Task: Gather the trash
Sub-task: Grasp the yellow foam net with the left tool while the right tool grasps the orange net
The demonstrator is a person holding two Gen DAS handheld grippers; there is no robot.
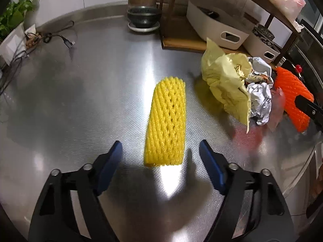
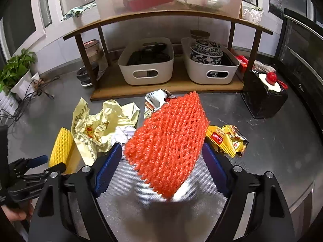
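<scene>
My left-hand camera sits just behind my left tongs [image 1: 160, 151] and looks steeply down along their blue-padded fingers at the shiny textured metal tabletop [image 1: 80, 111], close above it, with the long yellow foam net sleeve [image 1: 166, 121] straight ahead. My right-hand camera rides behind my right tongs [image 2: 161, 157], tilted less steeply, facing the dark wooden two-tier shelf [image 2: 167, 18] beyond. Both views share the crumpled pale yellow plastic bag [image 1: 224, 80] and the orange foam net sleeve [image 2: 167, 141], and each catches the other tongs at its edge.
</scene>
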